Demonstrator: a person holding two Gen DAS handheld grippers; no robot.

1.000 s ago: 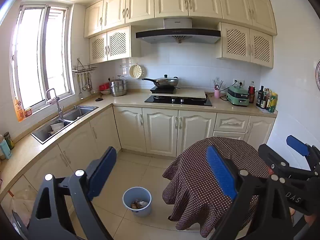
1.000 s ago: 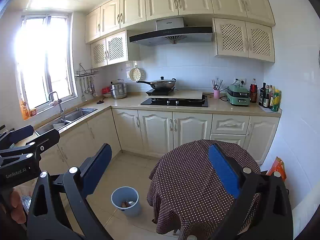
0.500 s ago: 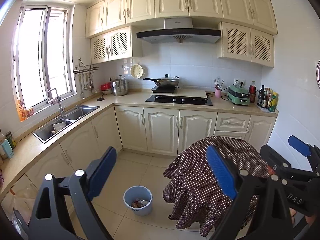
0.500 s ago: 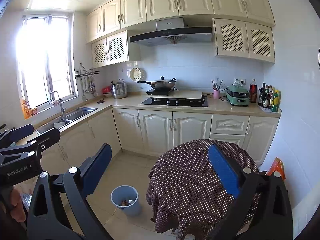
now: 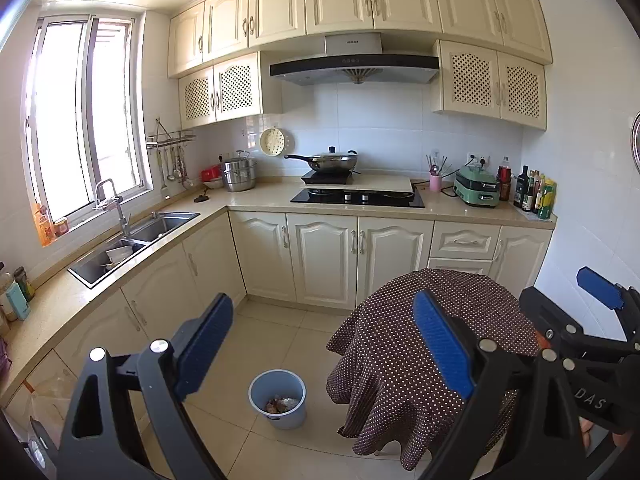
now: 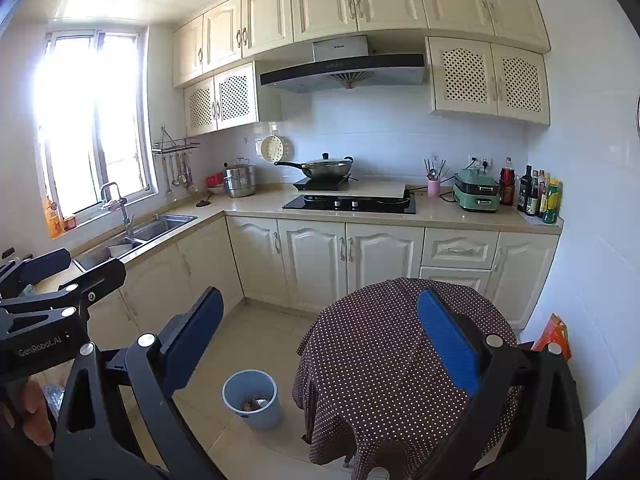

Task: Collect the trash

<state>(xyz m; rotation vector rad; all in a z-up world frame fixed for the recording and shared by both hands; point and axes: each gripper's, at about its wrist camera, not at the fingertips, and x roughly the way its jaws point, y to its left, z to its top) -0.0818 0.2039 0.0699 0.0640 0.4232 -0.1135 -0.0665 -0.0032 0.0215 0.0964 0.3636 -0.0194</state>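
Observation:
A light blue trash bin [image 5: 278, 398] [image 6: 251, 398] stands on the tiled floor beside the round table, with some scraps [image 5: 280, 404] at its bottom. My left gripper [image 5: 324, 344] is held high above the floor, open, with nothing between its blue pads. My right gripper [image 6: 322, 342] is also open and empty, above the near edge of the table. Each gripper shows at the edge of the other's view: the right one [image 5: 576, 300] at the right of the left wrist view, the left one [image 6: 60, 272] at the left of the right wrist view.
A round table under a brown dotted cloth [image 5: 420, 320] [image 6: 380, 344] fills the right foreground. L-shaped cream cabinets carry a sink [image 5: 132, 240], a hob with a wok [image 5: 328, 162] and bottles [image 6: 536, 196]. An orange bag [image 6: 554, 336] leans on the right wall.
Both views have drifted only slightly. Both grippers stay open and empty, and the bin and table have not moved.

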